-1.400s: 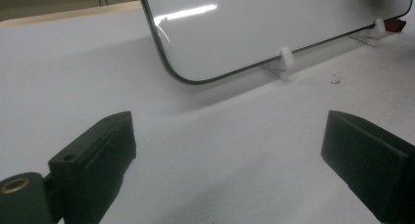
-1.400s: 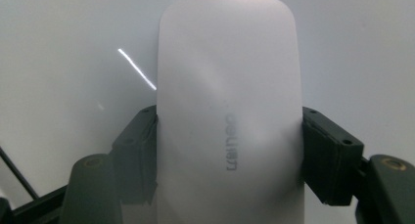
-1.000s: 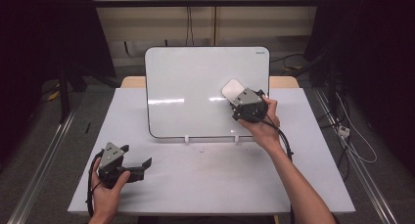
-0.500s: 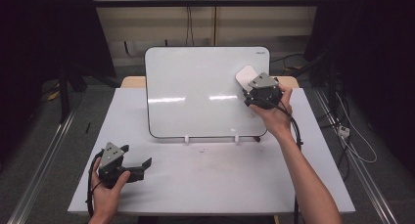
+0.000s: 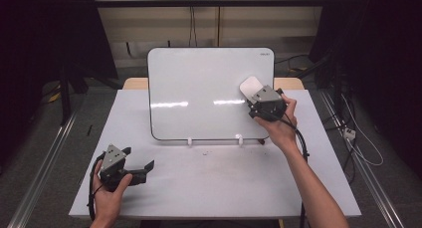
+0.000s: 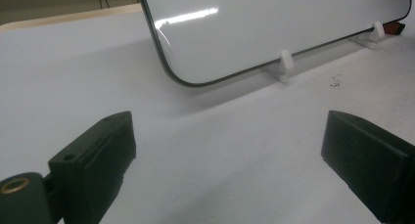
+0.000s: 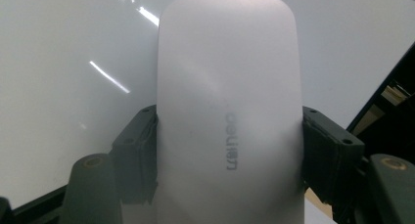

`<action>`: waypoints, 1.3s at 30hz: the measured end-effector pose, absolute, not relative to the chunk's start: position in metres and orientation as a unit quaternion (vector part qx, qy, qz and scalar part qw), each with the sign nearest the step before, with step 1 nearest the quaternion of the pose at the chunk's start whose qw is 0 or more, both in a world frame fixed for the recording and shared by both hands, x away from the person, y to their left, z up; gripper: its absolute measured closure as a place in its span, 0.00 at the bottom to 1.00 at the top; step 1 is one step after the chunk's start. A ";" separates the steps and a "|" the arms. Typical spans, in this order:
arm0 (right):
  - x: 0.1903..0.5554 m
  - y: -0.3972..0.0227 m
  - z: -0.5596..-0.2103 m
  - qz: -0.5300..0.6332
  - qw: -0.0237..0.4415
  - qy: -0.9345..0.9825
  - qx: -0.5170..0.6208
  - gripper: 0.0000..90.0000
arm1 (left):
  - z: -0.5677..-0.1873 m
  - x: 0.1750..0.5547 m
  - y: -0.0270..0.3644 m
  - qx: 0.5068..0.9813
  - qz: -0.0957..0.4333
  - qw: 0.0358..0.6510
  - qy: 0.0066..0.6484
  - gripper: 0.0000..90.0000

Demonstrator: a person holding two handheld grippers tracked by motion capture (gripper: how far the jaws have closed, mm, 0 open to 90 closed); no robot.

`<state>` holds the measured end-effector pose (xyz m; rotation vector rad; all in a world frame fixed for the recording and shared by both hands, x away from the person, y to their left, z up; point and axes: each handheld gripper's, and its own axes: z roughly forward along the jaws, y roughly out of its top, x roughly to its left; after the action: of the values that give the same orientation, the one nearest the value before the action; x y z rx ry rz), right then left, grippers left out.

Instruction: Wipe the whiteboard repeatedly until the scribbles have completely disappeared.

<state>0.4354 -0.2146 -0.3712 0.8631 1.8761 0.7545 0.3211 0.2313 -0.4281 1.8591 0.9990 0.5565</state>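
A white whiteboard [image 5: 199, 88] stands tilted on small white feet at the back of the white table [image 5: 224, 188]. My right gripper [image 5: 253, 92] is shut on a white eraser [image 5: 248, 85] and holds it against the board's right side, near mid height. In the right gripper view the eraser [image 7: 227, 87], with grey lettering, sits squeezed between both black pads [image 7: 139, 150], with the board's surface [image 7: 73, 62] behind it. My left gripper [image 5: 138, 158] rests at the front left of the table, open and holding nothing. In the left gripper view its jaws stand wide apart, facing the board's lower corner [image 6: 195, 62].
Small dark specks [image 5: 206, 151] lie on the table in front of the board. A small red object [image 6: 394, 28] sits by the board's right foot. The table's front edge [image 5: 209, 219] is close to the left hand. Dark curtains flank the table.
The right gripper carried the eraser rightward and up across the board, then came slightly back down. The left gripper stayed where it was.
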 end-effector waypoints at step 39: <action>0.400 -0.161 -0.414 0.282 0.432 0.809 0.281 0.35 | -0.430 0.321 0.230 0.756 0.224 0.459 0.409 0.06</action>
<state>0.3996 -0.1607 -0.4144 0.7010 2.0172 0.7037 0.3212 0.2301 -0.4299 1.8627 1.0067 0.5528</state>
